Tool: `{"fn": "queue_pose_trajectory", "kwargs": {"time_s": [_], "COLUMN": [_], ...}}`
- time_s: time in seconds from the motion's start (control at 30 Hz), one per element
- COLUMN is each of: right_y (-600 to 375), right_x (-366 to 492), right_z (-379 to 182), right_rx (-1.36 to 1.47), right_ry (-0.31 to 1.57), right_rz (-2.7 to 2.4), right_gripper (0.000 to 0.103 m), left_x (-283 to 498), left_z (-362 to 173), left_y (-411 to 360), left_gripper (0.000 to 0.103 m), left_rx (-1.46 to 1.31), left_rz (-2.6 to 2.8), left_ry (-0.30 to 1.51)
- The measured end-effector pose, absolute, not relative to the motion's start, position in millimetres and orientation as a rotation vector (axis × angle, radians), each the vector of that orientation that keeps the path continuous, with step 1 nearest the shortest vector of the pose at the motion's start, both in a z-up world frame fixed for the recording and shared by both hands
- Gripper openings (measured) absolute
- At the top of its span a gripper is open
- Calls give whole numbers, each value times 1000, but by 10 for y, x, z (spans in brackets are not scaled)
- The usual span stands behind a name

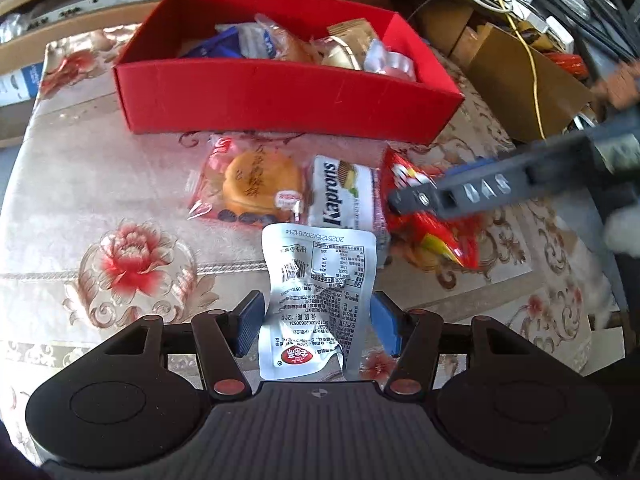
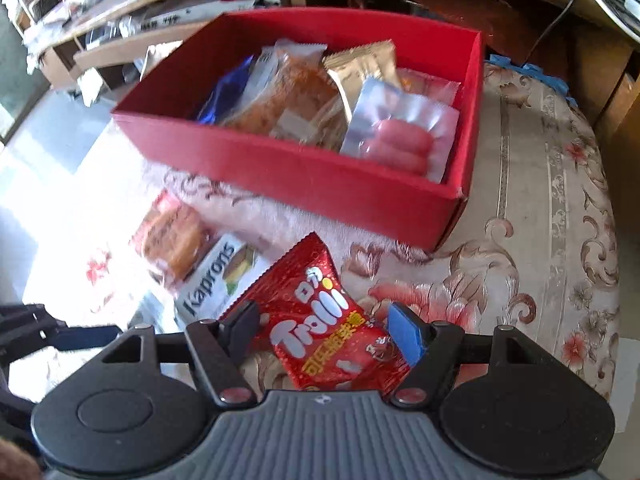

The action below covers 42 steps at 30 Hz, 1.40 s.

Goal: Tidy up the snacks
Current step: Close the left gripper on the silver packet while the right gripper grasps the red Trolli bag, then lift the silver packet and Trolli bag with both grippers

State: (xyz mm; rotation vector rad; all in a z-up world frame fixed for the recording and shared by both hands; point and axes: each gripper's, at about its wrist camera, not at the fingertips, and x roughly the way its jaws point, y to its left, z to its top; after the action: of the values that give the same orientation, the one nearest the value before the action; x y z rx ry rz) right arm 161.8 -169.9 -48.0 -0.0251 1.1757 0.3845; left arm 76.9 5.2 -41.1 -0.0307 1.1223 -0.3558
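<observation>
1. Red box (image 2: pixel 304 176): matt card.
2. Silver pouch (image 1: pixel 320 296): glossy, crinkled foil.
3. Trolli bag (image 2: pixel 320 320): shiny red film.
4. Worktop cloth (image 2: pixel 532 216): woven floral fabric, slight sheen.
5. Pastry wrapper (image 1: pixel 248 184): clear glossy plastic.

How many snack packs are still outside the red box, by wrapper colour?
Red, Trolli bag: 1
White, Kaprons pack: 1
Silver, printed pouch: 1
Clear with an orange cake inside, pastry pack: 1
Total outside the red box: 4
</observation>
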Motion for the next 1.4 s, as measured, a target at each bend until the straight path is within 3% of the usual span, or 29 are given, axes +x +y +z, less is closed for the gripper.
{"fn": "queue_pose_trajectory", "kwargs": {"time_s": [0.63, 0.77, 0.8, 0.93, 1.1, 1.17, 1.23, 1.33, 1.37, 1.4], "right_y": [-1652, -1582, -1572, -1451, -1429, -1420, -1433, -1496, -1513, -1541], "right_x": [1088, 1133, 1138, 1106, 1103, 1095, 1078, 1020, 1017, 1025], "right_z": [-350, -523, -580, -648, -679, -669, -654, -544, -509, -473], "right_rx": [-146, -272, -283, -328, -322, -318, -311, -299, -292, -269], "right_ry": [1200, 1230, 1238, 1217, 1206, 1202, 1196, 1176, 1171, 1175], "right_rz": [553, 591, 593, 594, 561, 548, 540, 521, 512, 510], "right_gripper": [76, 83, 91, 102, 103, 103, 99, 74, 57, 53], "left_x": [704, 721, 724, 717, 723, 715, 706, 693, 700, 705], "left_z": [-454, -472, -474, -488, -490, -482, -455, -412, -425, -445], "left_y": [66, 56, 54, 2, 39, 32, 49, 40, 6, -23], "left_gripper": [65, 66, 67, 69, 70, 77, 83, 86, 87, 87], "left_rx": [-26, -22, -21, 15, -3, 6, 4, -13, -3, 11], "left_rz": [-349, -361, -362, -364, -353, -344, -335, -345, -343, -340], "left_ry": [1156, 1158, 1157, 1148, 1145, 1146, 1140, 1128, 1130, 1136]}}
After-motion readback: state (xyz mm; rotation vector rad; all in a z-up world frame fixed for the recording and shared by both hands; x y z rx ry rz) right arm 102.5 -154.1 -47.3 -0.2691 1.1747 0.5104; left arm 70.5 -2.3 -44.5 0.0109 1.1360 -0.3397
